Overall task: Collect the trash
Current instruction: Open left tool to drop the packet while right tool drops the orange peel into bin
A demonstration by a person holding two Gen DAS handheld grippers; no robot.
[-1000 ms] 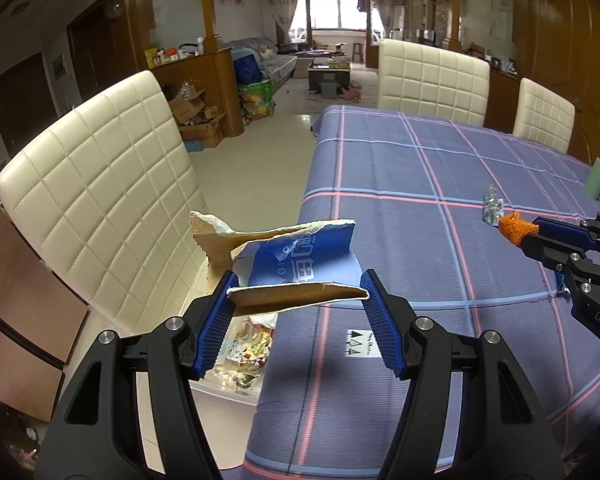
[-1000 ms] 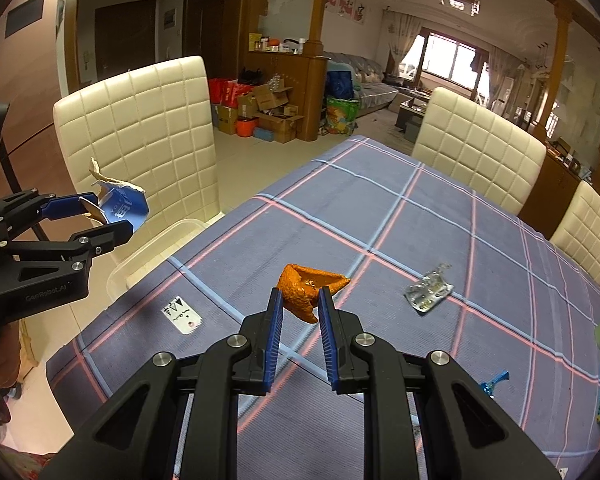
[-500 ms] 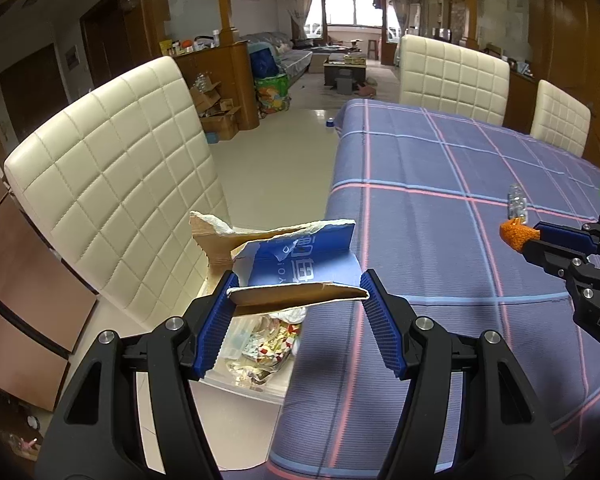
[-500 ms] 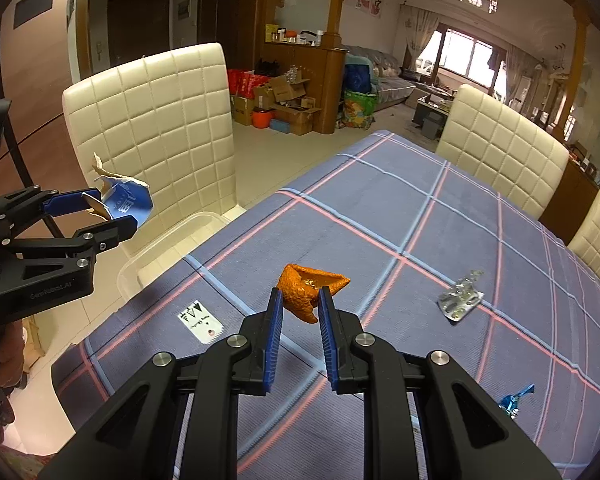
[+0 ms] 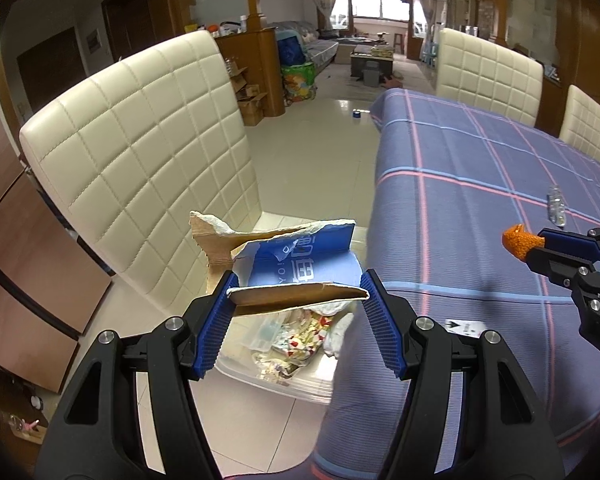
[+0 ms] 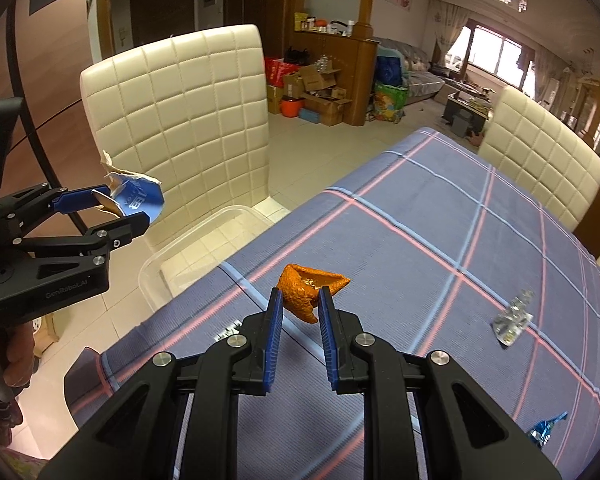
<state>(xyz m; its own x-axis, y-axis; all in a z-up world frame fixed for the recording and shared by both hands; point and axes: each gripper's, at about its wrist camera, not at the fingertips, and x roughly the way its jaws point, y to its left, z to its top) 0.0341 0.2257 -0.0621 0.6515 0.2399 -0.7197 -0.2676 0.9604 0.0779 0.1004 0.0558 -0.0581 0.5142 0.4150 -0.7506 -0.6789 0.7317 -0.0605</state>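
A right gripper (image 6: 299,312) reaches over a table with a purple plaid cloth (image 6: 420,240), its blue pads clamped on a piece of orange peel (image 6: 306,288). At the left, a left gripper (image 6: 112,210) grips torn blue and brown cardboard (image 6: 138,198) above a clear plastic bin (image 6: 204,248) on the floor by a cream padded chair (image 6: 180,120). A clear wrapper (image 6: 514,317) and a blue wrapper (image 6: 546,430) lie on the cloth.

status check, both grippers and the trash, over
Left gripper shut on torn cardboard, above clear bin. Right gripper shut on orange peel, over table. Foil scrap left. Path clear.
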